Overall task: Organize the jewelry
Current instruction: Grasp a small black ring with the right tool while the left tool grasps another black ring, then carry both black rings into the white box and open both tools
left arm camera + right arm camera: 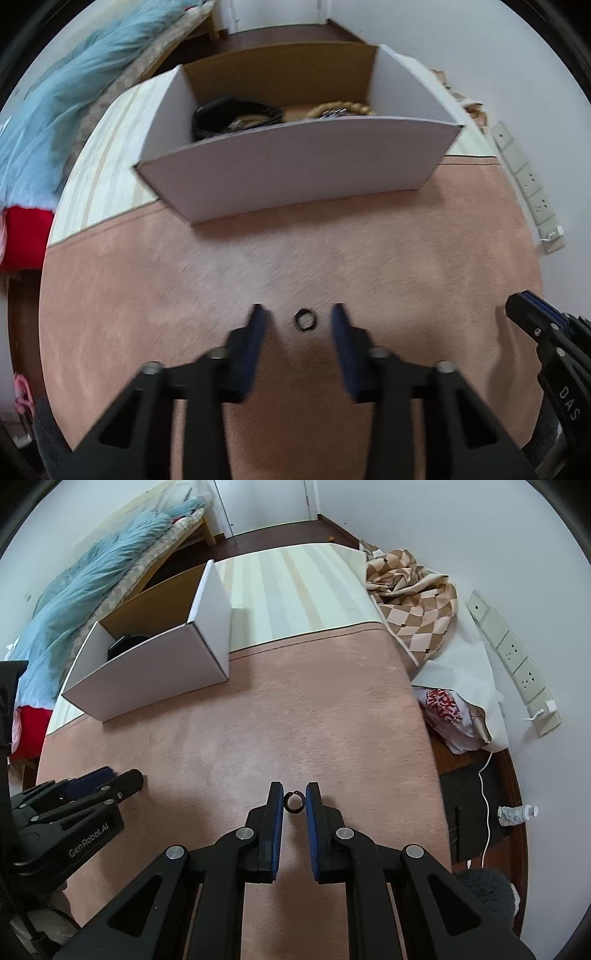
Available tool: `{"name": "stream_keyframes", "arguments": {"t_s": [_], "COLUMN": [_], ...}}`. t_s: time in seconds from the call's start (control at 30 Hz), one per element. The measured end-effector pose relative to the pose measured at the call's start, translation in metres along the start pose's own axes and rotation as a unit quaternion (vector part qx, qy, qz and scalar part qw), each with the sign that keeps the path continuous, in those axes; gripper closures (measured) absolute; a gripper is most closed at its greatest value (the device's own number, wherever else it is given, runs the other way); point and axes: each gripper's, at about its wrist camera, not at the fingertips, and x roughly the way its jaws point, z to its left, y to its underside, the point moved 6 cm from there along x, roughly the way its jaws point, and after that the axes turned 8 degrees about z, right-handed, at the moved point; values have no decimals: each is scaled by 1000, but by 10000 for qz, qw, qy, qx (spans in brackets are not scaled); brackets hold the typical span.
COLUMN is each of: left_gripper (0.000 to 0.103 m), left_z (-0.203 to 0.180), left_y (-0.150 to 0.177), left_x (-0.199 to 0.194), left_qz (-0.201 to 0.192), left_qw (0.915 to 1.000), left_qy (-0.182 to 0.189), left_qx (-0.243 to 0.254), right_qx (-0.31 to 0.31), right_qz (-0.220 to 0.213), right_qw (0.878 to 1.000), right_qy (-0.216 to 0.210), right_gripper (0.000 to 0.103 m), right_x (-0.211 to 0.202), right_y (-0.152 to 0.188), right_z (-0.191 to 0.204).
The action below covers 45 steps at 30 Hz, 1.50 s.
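A small dark ring (pixel 305 319) lies on the pink blanket between the fingers of my open left gripper (pixel 298 317). My right gripper (pixel 294 801) is shut on a second dark ring (pixel 294 802), held upright between its blue pads above the blanket. A white cardboard box (pixel 295 166) stands ahead, with a black strap (pixel 221 118) and a wooden bead bracelet (pixel 343 109) inside. The box also shows at the left in the right wrist view (pixel 155 672). The right gripper shows at the right edge of the left view (pixel 546 332), and the left gripper at the left of the right view (pixel 81 797).
A pink blanket (pixel 295 720) covers the bed, with a striped sheet (pixel 295 590) behind it. A checkered cloth (pixel 413 602) and a plastic bag (pixel 450 716) lie at the right. A blue duvet (pixel 92 572) lies on another bed at the left. Wall sockets (pixel 517 657) are at the right.
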Motion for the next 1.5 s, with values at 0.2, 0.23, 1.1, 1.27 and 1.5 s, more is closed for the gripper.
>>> {"name": "stream_keyframes", "arguments": {"t_s": [0.2,0.23,1.1,1.27,1.5], "left_gripper": [93,93,93,89,38], "left_z": [-3,-2,82,86,103], "left_y": [-3,-3,-146,-153,-158], "left_x": [-1,-3,-51,-45,-69], "left_qz": [-86,-124,-59,115,-199], "left_qw": [9999,9999,9953,9952,9953], "left_qy": [-11,-11,801,733,420], "left_qx": [91,94,-543,-645,-845], "right_qx": [-9,-18,-437,-395,-375], "right_qz": [-54,-70,672,1053,843], "right_qw": [10000,9999,9803,9734,9789], "right_qy": [-59,-76,-1804,-1994,-1823], "right_gripper": [90,90,90,89,63], "right_x": [-2,-5,9,28,14], "right_y": [-8,-7,-183,-193,-198], "right_z": [6,8,125,138,135]}}
